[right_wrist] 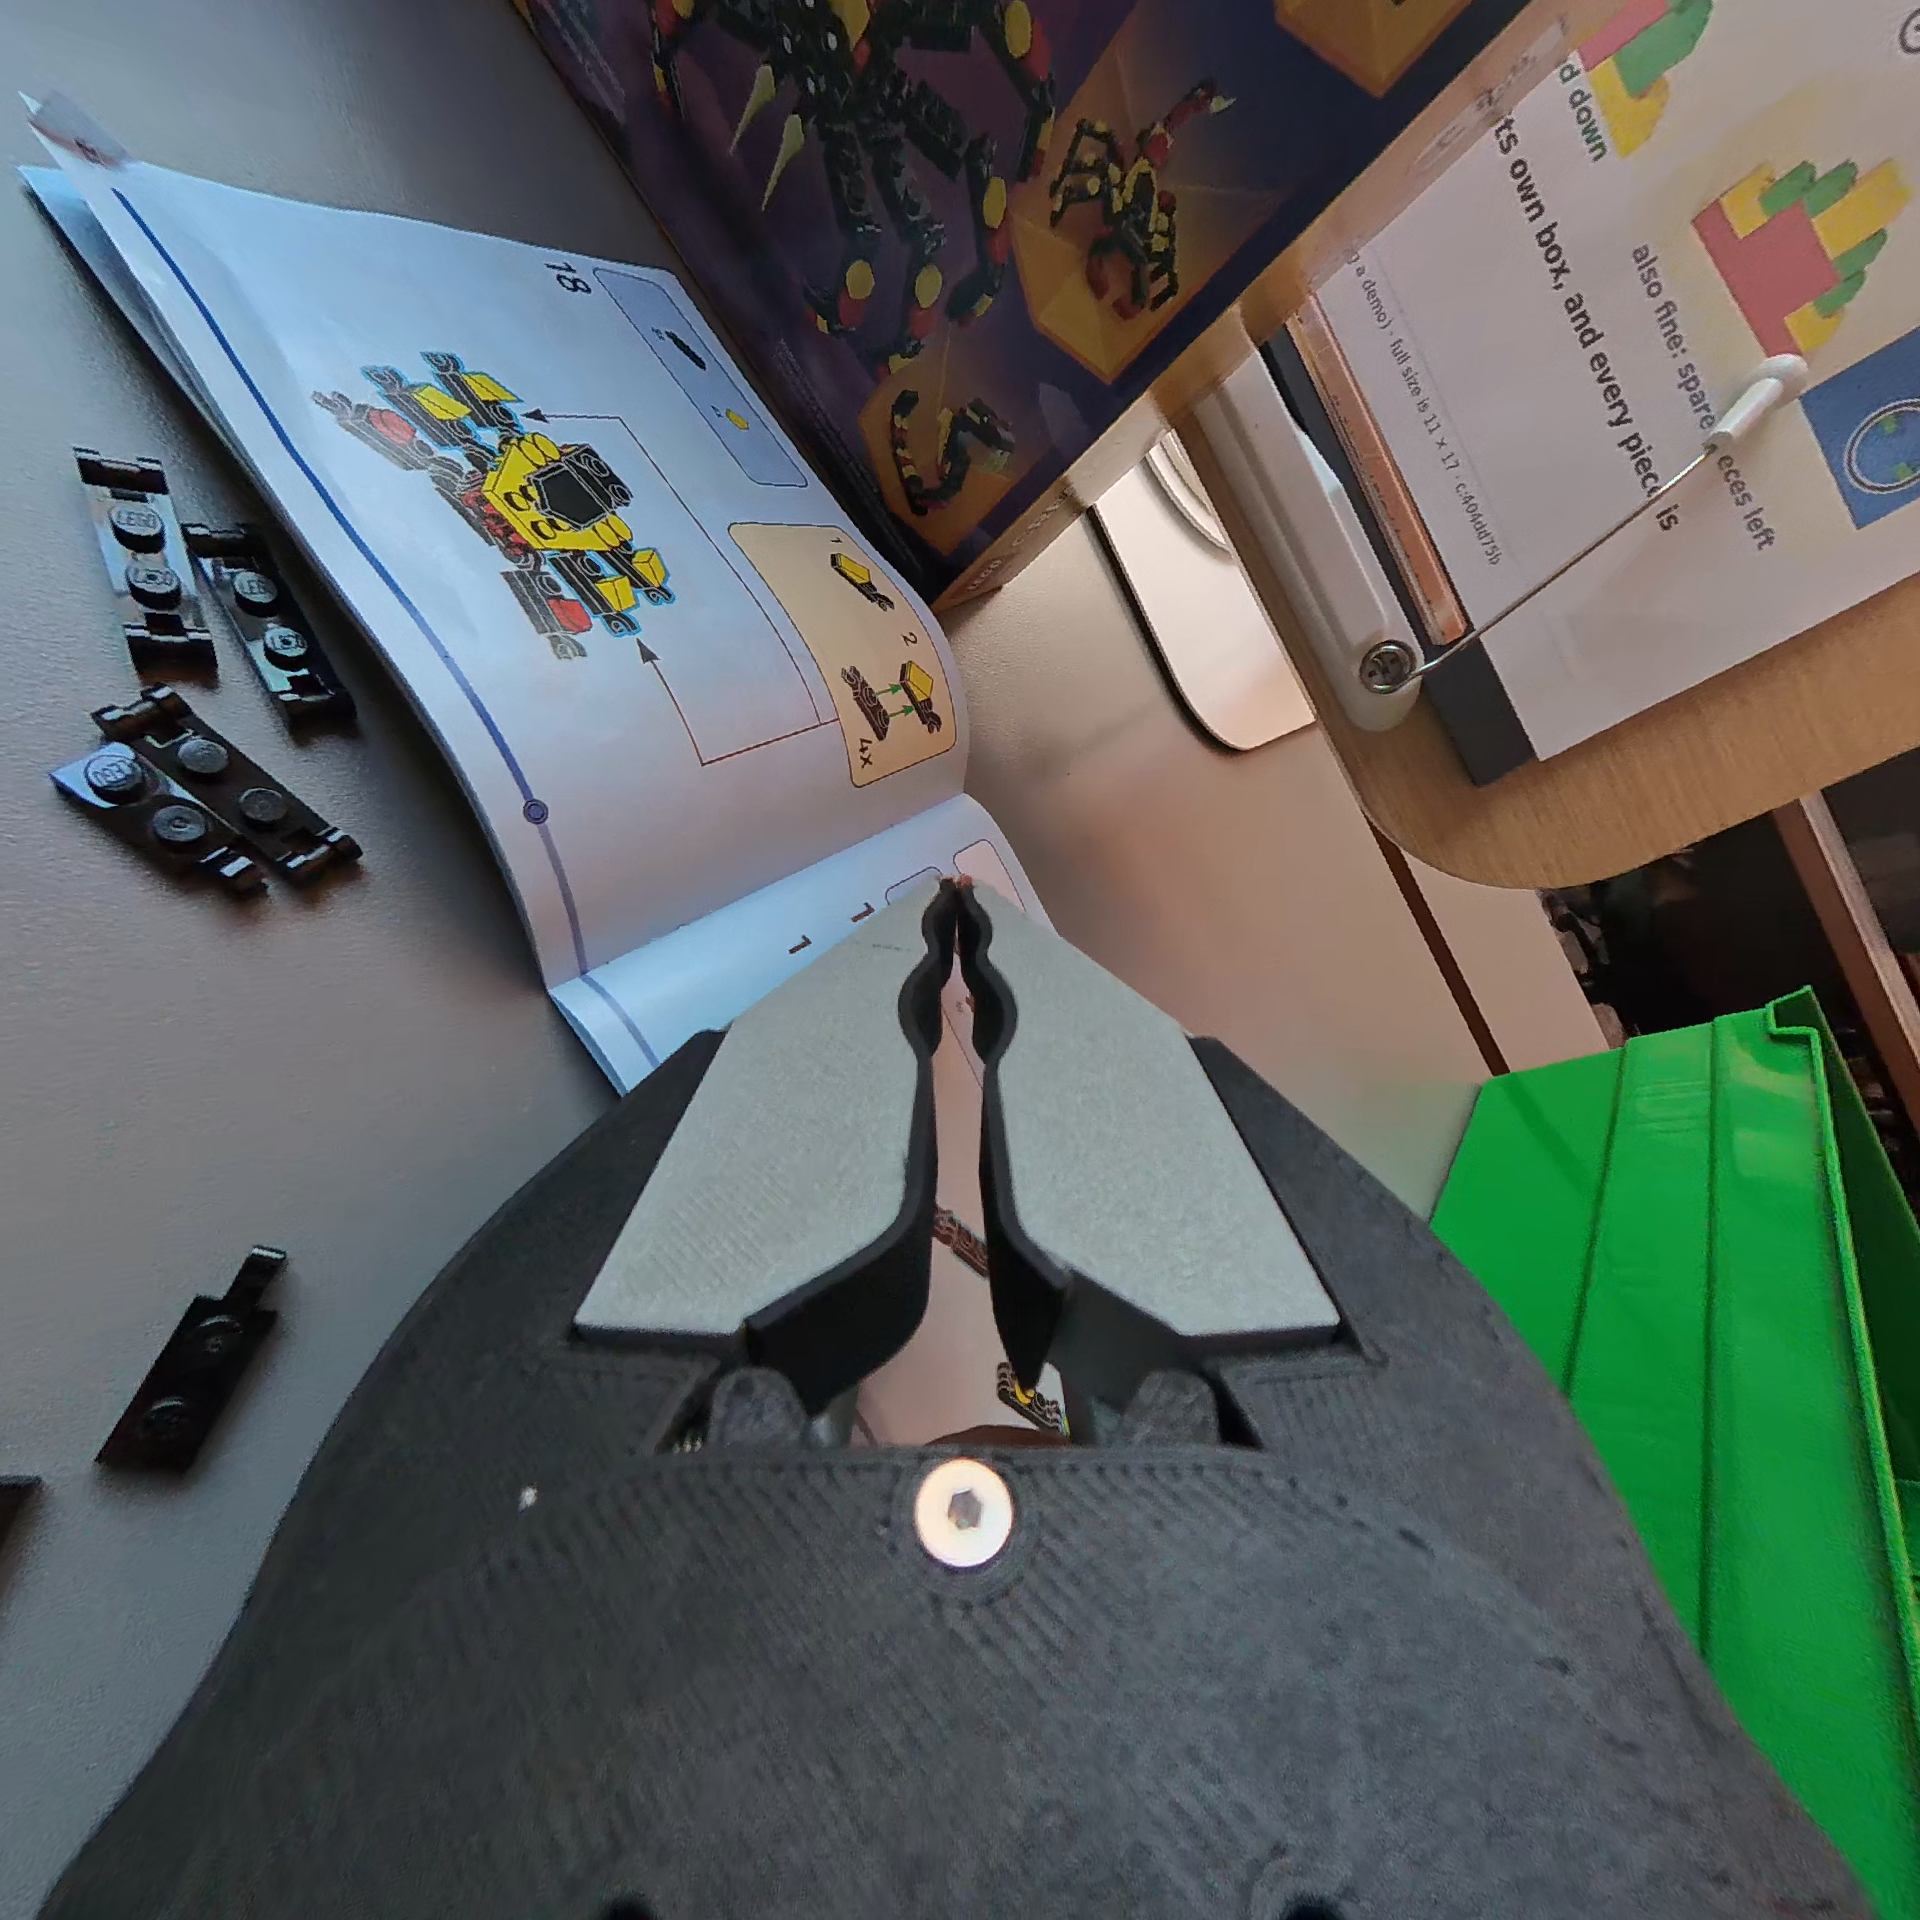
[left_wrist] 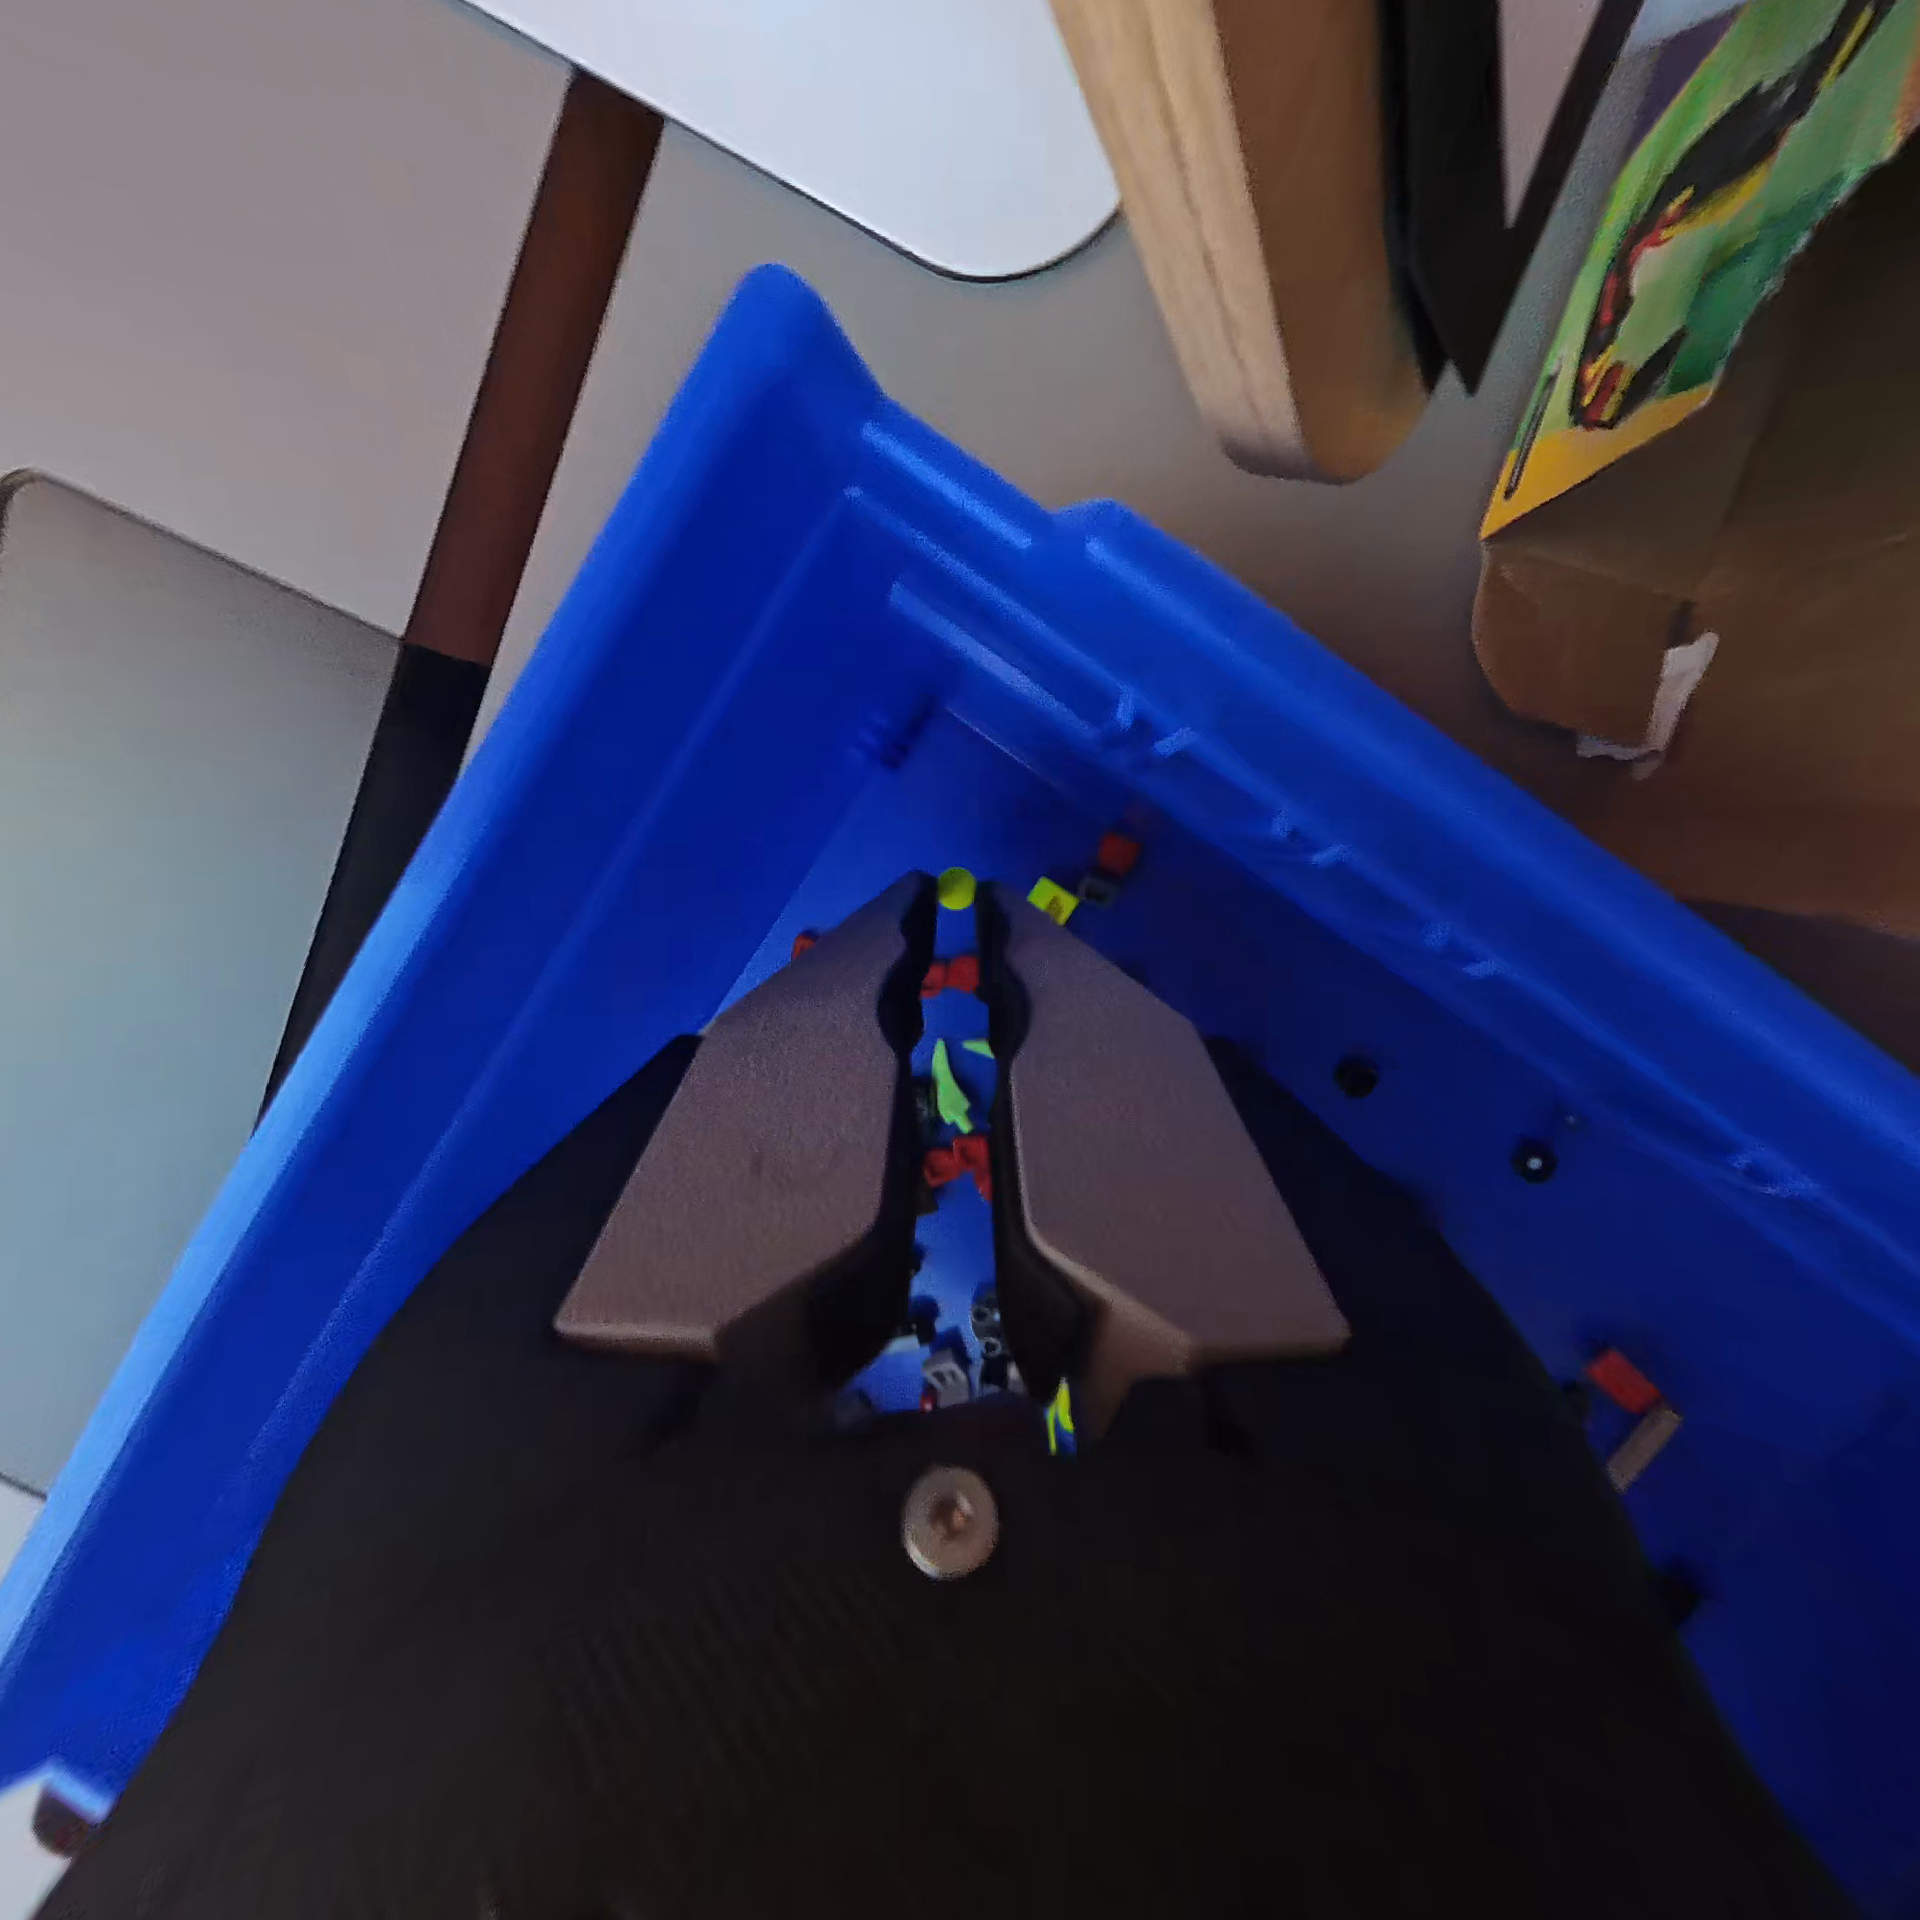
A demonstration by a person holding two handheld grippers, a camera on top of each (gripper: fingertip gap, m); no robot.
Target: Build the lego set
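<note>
My left gripper (left_wrist: 954,891) reaches into a blue bin (left_wrist: 665,831) that holds loose red, lime, grey and black Lego pieces (left_wrist: 956,1153). Its jaws stand a narrow gap apart, closed on a small yellow-green round piece (left_wrist: 956,889) at the tips. My right gripper (right_wrist: 958,889) is shut and empty, with its tips touching, above the lower edge of the open instruction booklet (right_wrist: 499,520). Several black hinge plates (right_wrist: 197,790) lie on the grey table to the left of the booklet, and one more (right_wrist: 192,1371) lies nearer.
The Lego box (right_wrist: 935,260) stands behind the booklet and also shows in the left wrist view (left_wrist: 1704,260). A green bin (right_wrist: 1683,1351) is to the right. A wooden stand (right_wrist: 1558,810) holds a clipped printed sheet. A white table edge and a dark leg (left_wrist: 520,416) are beyond the blue bin. Some 35 centimeters of space lies between my two pairs of fingers.
</note>
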